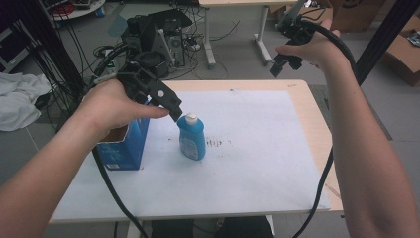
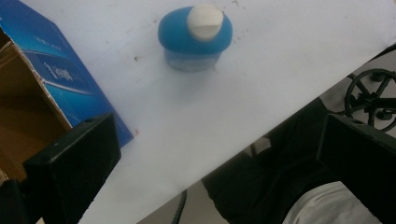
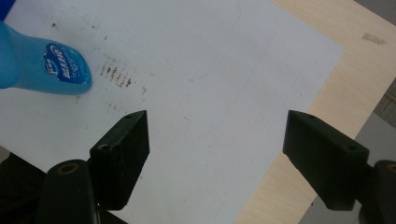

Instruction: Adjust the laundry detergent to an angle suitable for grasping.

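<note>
A blue bottle (image 1: 191,138) with a white cap stands upright on the white sheet (image 1: 257,158) near the table's middle left. The left gripper view looks down on the blue bottle (image 2: 195,37) from above, and the right gripper view catches its labelled side (image 3: 42,67) at the left edge. My left gripper (image 1: 171,106) hovers just above and left of the cap, jaws wide open with nothing between them (image 2: 219,158). My right gripper (image 1: 286,59) is raised high over the table's far right edge, open and empty (image 3: 217,158).
An open blue cardboard box (image 1: 124,144) stands at the table's left edge, right beside the bottle; its blue side (image 2: 60,70) shows in the left gripper view. The wooden table edge (image 1: 317,124) borders the sheet on the right. Cables and equipment lie on the floor beyond.
</note>
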The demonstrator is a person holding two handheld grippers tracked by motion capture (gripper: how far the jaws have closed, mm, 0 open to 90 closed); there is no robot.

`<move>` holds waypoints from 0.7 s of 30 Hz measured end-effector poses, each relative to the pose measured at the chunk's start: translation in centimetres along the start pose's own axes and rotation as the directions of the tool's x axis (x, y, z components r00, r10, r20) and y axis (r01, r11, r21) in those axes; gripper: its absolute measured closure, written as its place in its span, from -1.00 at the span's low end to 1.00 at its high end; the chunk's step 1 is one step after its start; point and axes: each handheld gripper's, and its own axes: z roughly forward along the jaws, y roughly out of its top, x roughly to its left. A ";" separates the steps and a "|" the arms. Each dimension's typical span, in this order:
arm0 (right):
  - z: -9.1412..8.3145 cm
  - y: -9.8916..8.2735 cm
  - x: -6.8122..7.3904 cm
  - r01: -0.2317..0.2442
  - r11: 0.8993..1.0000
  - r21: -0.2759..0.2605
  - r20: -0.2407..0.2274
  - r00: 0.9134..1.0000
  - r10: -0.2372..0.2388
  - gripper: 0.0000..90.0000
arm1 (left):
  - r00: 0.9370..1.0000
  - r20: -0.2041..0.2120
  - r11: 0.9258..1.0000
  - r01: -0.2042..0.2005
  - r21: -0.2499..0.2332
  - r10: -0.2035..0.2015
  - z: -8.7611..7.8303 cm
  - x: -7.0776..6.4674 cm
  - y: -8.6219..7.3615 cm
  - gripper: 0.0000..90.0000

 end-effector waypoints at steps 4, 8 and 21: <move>0.1 0.1 -0.1 -0.003 1.000 0.004 0.000 1.000 0.003 -0.49 | 1.000 0.002 1.000 -0.005 0.003 0.005 0.2 0.0 0.1 -1.00; 0.2 0.1 -0.2 -0.004 1.000 0.005 0.000 1.000 0.004 -0.49 | 1.000 -0.001 1.000 -0.005 -0.001 0.005 0.0 0.0 0.3 -1.00; 0.6 0.4 -0.1 -0.002 1.000 0.011 0.000 1.000 0.002 -0.49 | 1.000 0.002 1.000 -0.010 0.004 0.010 0.3 0.3 0.4 -1.00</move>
